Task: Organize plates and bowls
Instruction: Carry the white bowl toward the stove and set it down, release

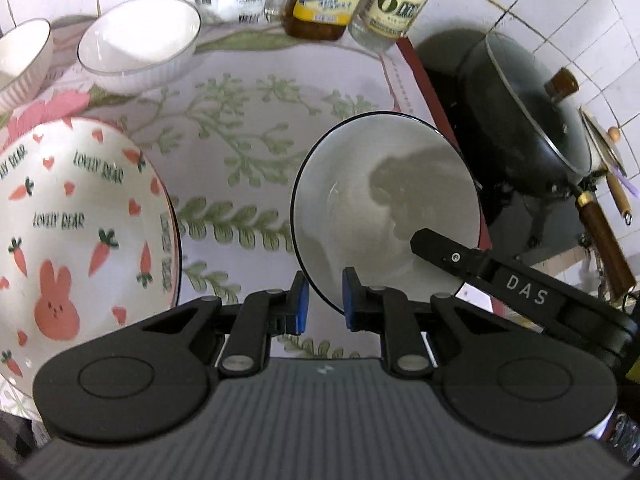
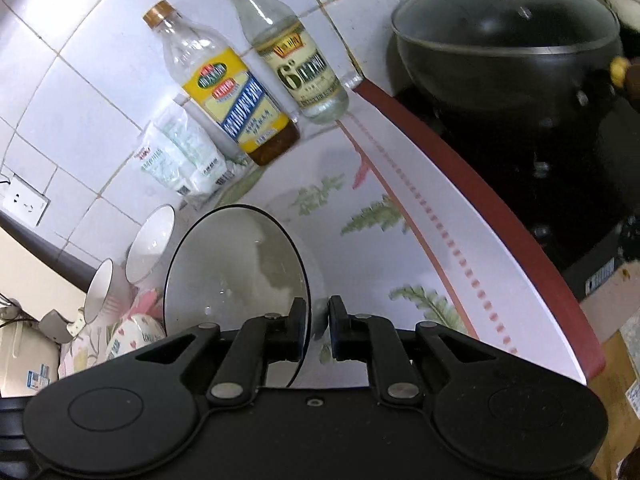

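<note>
Over the floral-cloth desk (image 1: 248, 92), both hand-held grippers clamp one plain white ceramic plate with a thin dark rim (image 1: 384, 204), tilted up and, as far as I can tell, off the cloth. Left hand-held gripper (image 1: 326, 300) pinches the near edge, blue pads on either face of the rim. Right hand-held gripper (image 2: 318, 330) grips the same plate at another edge spot, jaws nearly together on it; in the left wrist view it shows as a black finger lying across the plate's right side.

Handling guess: glazed ceramic, stiff, fairly heavy for a rim pinch, slick, will chip or break if dropped or knocked. Rim is the only hold; two grips opposite each other look sensible, keep them squeezed.

Around: a large white plate printed with carrots, hearts and a pink rabbit (image 1: 76, 220) lies just left, near but apart. Two white ribbed bowls (image 1: 140, 40) stand further back left. At the tiled wall: a yellow-labelled oil bottle (image 2: 236, 100), a clear bottle with a yellow cap (image 2: 296, 60), white plastic packets (image 2: 180, 152). Right of the cloth's red edge sits a black lidded wok with wooden handle (image 1: 532, 112) on the stove.

In the way: rabbit plate's rim if the carried plate goes left; the bowls and bottles further back.
</note>
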Demonstrator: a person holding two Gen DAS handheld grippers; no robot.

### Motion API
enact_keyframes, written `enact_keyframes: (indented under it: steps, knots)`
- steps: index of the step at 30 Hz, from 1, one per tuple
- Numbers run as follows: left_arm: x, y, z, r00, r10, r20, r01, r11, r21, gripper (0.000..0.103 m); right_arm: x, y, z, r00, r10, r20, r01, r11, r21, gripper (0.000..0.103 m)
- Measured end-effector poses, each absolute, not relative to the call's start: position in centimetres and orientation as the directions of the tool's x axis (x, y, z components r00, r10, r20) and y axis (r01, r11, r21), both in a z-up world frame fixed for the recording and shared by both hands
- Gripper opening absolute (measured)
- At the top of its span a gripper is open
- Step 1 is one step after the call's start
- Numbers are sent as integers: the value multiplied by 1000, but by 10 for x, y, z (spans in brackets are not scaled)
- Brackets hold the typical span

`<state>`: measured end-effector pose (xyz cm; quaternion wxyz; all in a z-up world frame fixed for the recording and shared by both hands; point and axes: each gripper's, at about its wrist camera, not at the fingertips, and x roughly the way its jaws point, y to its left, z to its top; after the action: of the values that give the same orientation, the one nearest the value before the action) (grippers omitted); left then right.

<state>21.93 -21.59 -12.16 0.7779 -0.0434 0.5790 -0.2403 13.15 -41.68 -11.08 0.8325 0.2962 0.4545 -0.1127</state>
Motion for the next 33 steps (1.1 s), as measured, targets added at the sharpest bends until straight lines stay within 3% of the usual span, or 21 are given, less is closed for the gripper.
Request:
enact_keyframes:
  steps: [17, 21, 23, 33]
  knots:
    - [215, -224, -149, 181, -402, -898, 316, 888, -334, 16, 122, -422, -135, 511, 82, -856, 490, 791, 368, 16]
    - [214, -222, -145, 192, -401, -896, 316, 889, -331, 18, 122, -422, -128, 529, 51, -847, 495, 792, 357, 22]
    - [213, -217, -140, 197, -415, -888, 308, 886, -345, 19, 119, -423, -122, 553, 50, -831, 492, 786, 375, 32]
    - [206, -179, -103, 256, -487, -835, 353, 851, -389, 20, 110, -388, -77, 607, -2, -795, 386, 875, 292, 38]
